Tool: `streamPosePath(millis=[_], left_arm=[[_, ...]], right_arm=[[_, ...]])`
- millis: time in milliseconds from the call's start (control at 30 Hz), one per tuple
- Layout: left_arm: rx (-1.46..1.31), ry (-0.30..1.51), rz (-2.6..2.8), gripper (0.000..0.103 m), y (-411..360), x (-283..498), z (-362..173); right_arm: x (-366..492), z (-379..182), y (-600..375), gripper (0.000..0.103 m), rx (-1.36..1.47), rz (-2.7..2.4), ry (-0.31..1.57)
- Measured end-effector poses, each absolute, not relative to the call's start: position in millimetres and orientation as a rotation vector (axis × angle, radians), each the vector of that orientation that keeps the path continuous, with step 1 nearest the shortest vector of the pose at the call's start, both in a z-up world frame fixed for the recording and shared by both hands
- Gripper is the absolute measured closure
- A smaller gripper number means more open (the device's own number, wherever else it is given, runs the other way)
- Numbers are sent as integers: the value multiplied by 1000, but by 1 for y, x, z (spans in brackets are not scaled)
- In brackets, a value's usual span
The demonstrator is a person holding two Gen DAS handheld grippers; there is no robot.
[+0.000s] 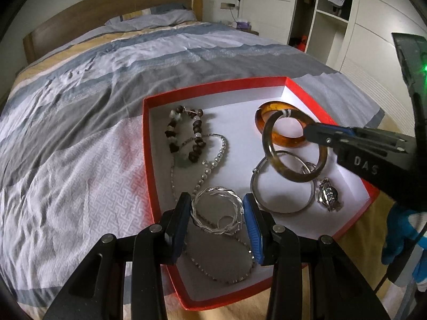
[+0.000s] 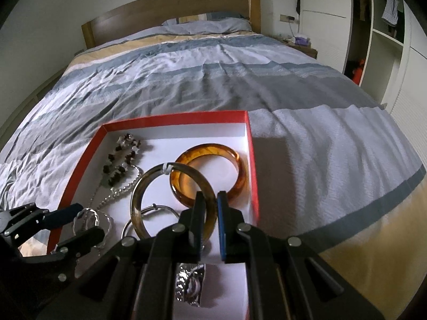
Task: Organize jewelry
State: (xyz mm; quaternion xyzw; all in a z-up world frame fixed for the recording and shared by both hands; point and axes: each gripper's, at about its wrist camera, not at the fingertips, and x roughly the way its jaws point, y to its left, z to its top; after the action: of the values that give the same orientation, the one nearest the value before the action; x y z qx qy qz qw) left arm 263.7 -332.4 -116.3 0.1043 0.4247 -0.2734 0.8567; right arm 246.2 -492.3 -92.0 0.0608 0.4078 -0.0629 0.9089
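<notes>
A red box (image 1: 145, 138) with a white inside lies on the bed. My left gripper (image 1: 216, 198) is shut on a twisted silver bangle (image 1: 213, 190) low over the box's near part. In the right wrist view the same left gripper (image 2: 88, 220) holds that twisted bangle (image 2: 88, 213). My right gripper (image 2: 210, 196) is shut on the rim of a grey-brown translucent bangle (image 2: 134, 208), tilted in the air above the box (image 2: 173, 118). From the left, the right gripper (image 1: 307, 132) and its bangle (image 1: 293, 177) hang over an amber bangle (image 1: 288, 142) and a thin silver bangle (image 1: 256, 186).
In the box also lie a dark-and-white bead bracelet (image 1: 184, 133), a pearl and chain necklace (image 1: 213, 165) and a silver watch-like piece (image 1: 327, 194). A striped duvet (image 1: 106, 93) covers the bed. White wardrobes (image 2: 387, 80) stand on the right. A blue-gloved hand (image 1: 400, 240) holds the right tool.
</notes>
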Motion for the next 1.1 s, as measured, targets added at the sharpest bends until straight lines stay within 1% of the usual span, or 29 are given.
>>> streamPosePath(millis=[800, 900, 933, 1000, 1033, 1100], left_arm=[[226, 850, -565, 62, -331, 266, -120], [232, 848, -570, 59, -332, 265, -119], [231, 849, -574, 58, -333, 264, -119], [232, 852, -585, 54, -334, 262, -117], [234, 853, -586, 54, -335, 261, -117], [232, 854, -590, 52, -335, 259, -116]], right_arm=[[243, -97, -481, 93, 47, -150, 850], [243, -97, -482, 93, 47, -152, 852], [243, -97, -482, 92, 45, -152, 852], [242, -95, -482, 86, 38, -160, 846], [240, -94, -483, 80, 38, -163, 842], [236, -91, -484, 79, 41, -161, 833]])
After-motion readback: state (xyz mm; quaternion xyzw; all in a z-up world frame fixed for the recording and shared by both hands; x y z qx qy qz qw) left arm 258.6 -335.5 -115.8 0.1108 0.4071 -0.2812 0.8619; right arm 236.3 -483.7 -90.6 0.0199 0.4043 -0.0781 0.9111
